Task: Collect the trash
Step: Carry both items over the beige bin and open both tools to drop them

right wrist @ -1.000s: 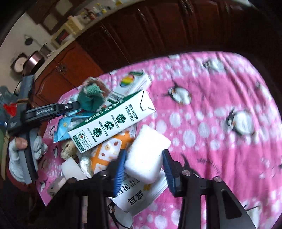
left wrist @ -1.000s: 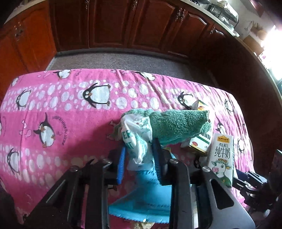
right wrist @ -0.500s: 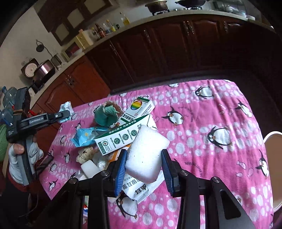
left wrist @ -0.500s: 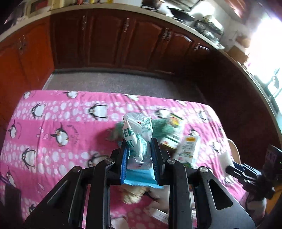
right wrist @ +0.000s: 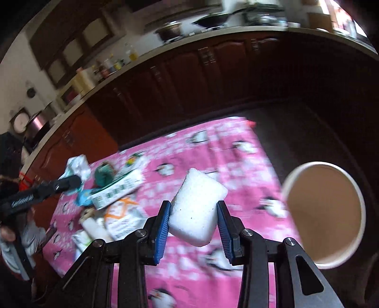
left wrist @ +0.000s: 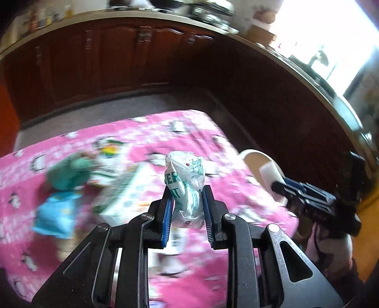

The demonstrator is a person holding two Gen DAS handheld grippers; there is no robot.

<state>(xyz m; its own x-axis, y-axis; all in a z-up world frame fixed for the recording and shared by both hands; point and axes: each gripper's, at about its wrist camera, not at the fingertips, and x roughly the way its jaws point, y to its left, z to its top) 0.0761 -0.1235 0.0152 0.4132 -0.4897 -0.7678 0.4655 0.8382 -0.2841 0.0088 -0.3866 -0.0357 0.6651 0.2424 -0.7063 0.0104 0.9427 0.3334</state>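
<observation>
Left gripper [left wrist: 186,208] clamped on a crumpled white plastic bag [left wrist: 186,189] with green print, held up off the table, top of the bag standing free above the blue pads. Right gripper [right wrist: 193,227] closed on a white foam block [right wrist: 197,206], gripped across its lower half and raised above the cloth. Both pieces lifted high, judged as carriage toward the round white bin [right wrist: 324,220] standing just off the table's right edge, mouth open and brown inside. Foam block nearer the bin than the bag; likely first in.

Remaining trash grouped on the pink penguin tablecloth [right wrist: 236,154]: green-and-white carton [right wrist: 118,189], teal rag [left wrist: 68,173], blue packet [left wrist: 55,213], orange-printed wrapper [right wrist: 123,210]. Further small white pieces beside them, too blurred to identify. Task judged partly done, most of the pile not yet removed.

Table set in a kitchen: dark wood cabinets [left wrist: 132,56] along the far wall, pale counter above carrying pans [right wrist: 213,19] and bottles [right wrist: 111,64]. Grey floor between table and cabinets. Strong window glare at right in the left wrist view.
</observation>
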